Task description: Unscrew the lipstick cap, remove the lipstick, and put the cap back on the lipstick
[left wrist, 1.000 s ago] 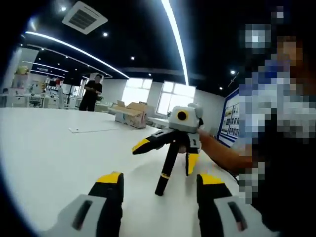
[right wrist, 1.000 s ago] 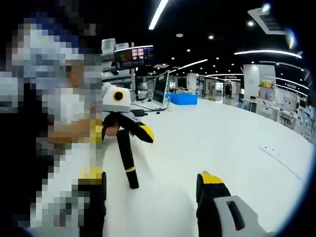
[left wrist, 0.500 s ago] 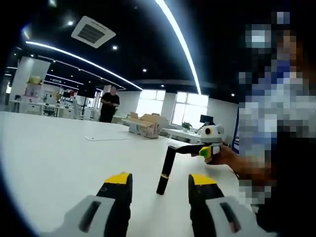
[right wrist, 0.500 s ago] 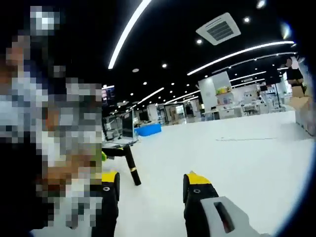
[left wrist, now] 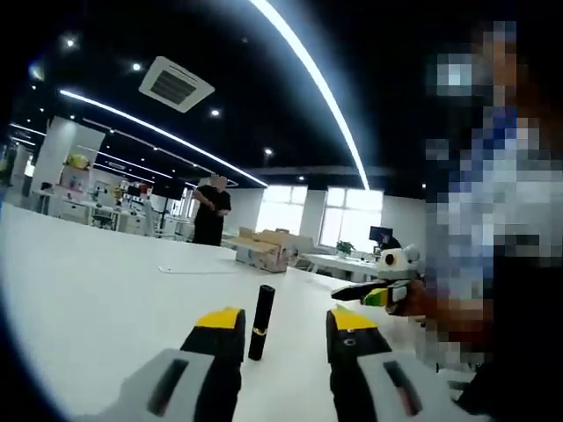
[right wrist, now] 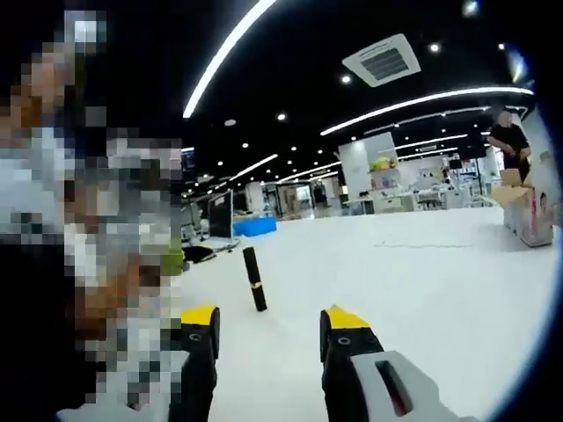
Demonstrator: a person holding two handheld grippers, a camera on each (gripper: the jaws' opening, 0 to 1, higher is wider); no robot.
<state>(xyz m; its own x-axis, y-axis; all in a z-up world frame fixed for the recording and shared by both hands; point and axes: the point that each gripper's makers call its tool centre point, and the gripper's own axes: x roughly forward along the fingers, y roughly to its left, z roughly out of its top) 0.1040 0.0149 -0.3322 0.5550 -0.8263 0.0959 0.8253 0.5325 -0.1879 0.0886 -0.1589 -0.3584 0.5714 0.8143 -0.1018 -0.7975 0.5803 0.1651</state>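
black and slim, the lipstick [left wrist: 260, 322] stands upright on the white table [left wrist: 97, 290], with its cap on and a thin gold band low on the tube. nothing of the task looks done yet as far as the pictures show: the cap is not unscrewed, the stick is not out, and no jaw touches the tube. all three steps are left, by my reading.

in the left gripper view the left gripper [left wrist: 286, 327] has its two yellow-tipped jaws apart and empty, and the lipstick stands between them and a little beyond the tips, closer to the left jaw. it looks just ahead of the opening, not inside it. the right gripper [left wrist: 374, 295] comes in from the right of this view, held in a person's hand, near the lipstick but apart from it.

in the right gripper view the right gripper [right wrist: 268, 323] also has its jaws apart with nothing between them. the lipstick [right wrist: 254, 279] stands farther off here, ahead of the tips and lined up with the gap, leaning a bit in the picture, which may be the lens.

a cardboard box [left wrist: 262, 249] sits far back on the table, and a person [left wrist: 211, 209] stands beyond it.
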